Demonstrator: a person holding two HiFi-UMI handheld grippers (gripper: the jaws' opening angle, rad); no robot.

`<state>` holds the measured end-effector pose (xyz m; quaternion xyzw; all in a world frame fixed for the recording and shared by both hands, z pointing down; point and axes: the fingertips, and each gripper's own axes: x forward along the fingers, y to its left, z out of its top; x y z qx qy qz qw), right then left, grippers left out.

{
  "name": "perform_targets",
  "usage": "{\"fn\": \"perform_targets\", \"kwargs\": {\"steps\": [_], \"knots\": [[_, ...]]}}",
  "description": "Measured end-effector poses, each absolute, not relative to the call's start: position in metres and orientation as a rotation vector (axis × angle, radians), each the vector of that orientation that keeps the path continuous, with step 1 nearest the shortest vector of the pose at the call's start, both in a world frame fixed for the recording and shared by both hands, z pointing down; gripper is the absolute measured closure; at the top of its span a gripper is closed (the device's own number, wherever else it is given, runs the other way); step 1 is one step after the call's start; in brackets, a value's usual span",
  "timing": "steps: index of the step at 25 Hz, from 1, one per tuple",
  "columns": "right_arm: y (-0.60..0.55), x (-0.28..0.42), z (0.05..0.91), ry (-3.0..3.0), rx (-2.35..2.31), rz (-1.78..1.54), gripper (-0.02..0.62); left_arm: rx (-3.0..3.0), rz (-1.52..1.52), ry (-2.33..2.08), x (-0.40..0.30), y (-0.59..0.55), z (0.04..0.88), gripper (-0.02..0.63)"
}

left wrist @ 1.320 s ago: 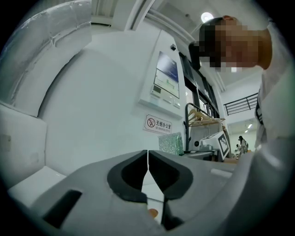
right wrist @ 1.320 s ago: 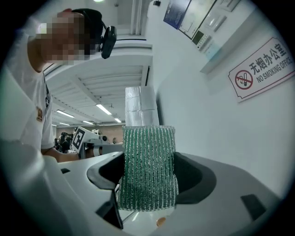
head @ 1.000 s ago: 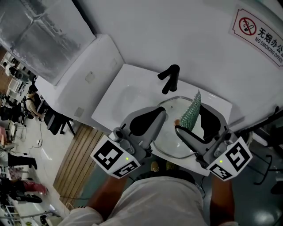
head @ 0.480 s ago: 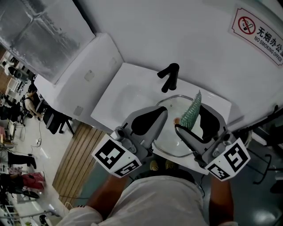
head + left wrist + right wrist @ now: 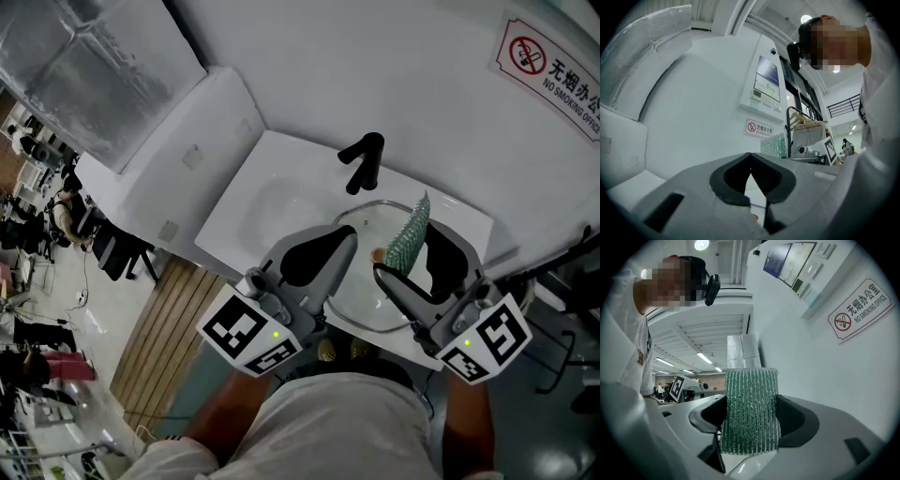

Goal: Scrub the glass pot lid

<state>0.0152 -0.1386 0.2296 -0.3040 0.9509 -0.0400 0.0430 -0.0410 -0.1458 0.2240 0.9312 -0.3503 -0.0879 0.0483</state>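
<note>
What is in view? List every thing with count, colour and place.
Sink: one, white, against the wall.
Faucet: one, black, at the sink's back.
Glass pot lid: one, clear, in the basin.
Scrub pad: one, green, in the right claw.
No-smoking sign: one, white and red, on the wall.
Left claw: one, grey, shut, by the lid's left edge.
Right claw: one, grey, shut on the scrub pad.

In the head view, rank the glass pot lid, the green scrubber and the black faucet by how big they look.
1. glass pot lid, though partly covered.
2. green scrubber and black faucet look about alike, so not ranked.
</note>
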Motion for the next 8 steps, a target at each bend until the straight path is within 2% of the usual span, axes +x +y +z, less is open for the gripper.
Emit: {"fn": "perform_targets", "kwargs": {"steps": [8], "knots": [[-0.1412,0.0155,0.2312,2.906,-0.937,-0.124,0.264,2.839,-0.273,-1.071,-0.0421,-0.1478,0.2248,0.591]]}}
